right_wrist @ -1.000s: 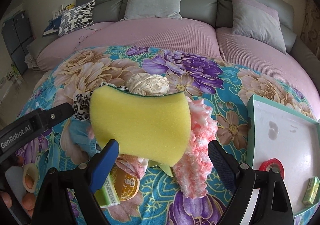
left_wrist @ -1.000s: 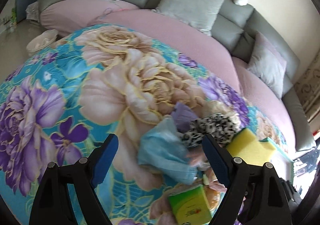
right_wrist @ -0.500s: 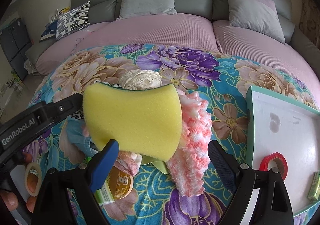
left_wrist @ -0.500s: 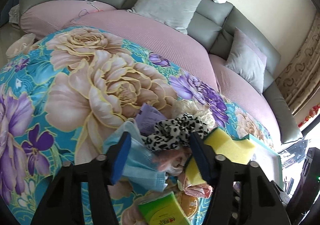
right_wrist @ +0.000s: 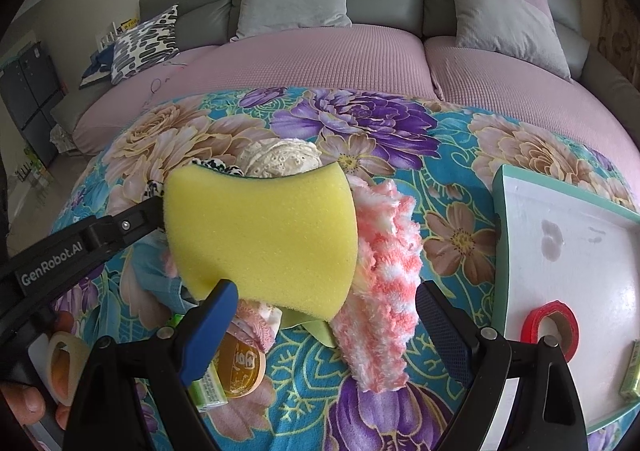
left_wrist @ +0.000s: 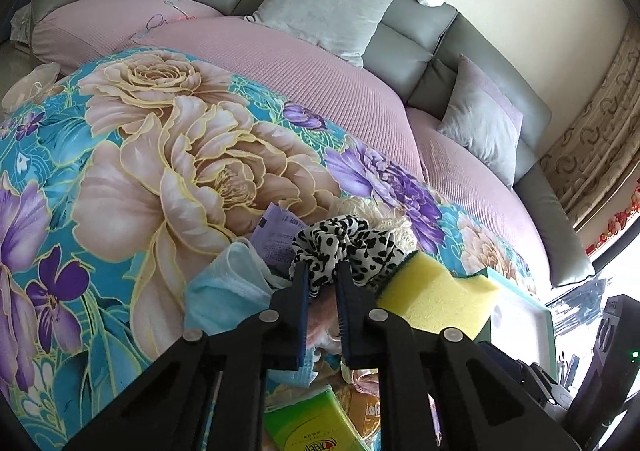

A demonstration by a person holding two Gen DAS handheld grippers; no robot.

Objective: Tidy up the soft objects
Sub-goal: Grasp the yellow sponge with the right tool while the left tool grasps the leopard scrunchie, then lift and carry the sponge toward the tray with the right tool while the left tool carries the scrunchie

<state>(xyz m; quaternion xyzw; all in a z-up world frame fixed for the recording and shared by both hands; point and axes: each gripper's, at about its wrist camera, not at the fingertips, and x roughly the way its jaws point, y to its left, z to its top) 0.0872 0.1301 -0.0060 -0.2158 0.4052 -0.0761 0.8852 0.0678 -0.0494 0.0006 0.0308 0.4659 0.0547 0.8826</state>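
Observation:
A pile of soft things lies on the floral cloth (left_wrist: 120,187). In the left wrist view my left gripper (left_wrist: 322,271) is shut on the black-and-white leopard scrunchie (left_wrist: 344,239), beside a blue face mask (left_wrist: 228,287) and a yellow sponge (left_wrist: 436,299). In the right wrist view my right gripper (right_wrist: 326,305) is open. The yellow sponge (right_wrist: 260,235) sits just beyond its fingers, tilted up over the pile. A pink-and-white fluffy cloth (right_wrist: 384,271) and a cream lace piece (right_wrist: 280,159) lie next to it. The left gripper's arm (right_wrist: 80,247) reaches in from the left.
A white tray with a teal rim (right_wrist: 500,235) lies at the right, holding a red tape roll (right_wrist: 550,325) and a green pack (right_wrist: 632,375). A green tissue pack (left_wrist: 312,423), an orange tin (right_wrist: 240,367) and a tape roll (right_wrist: 66,363) lie near. A grey sofa with cushions (left_wrist: 320,7) stands behind.
My left gripper moved forward to the pile and closed from wide open onto the leopard scrunchie. The right gripper stayed open and barely moved.

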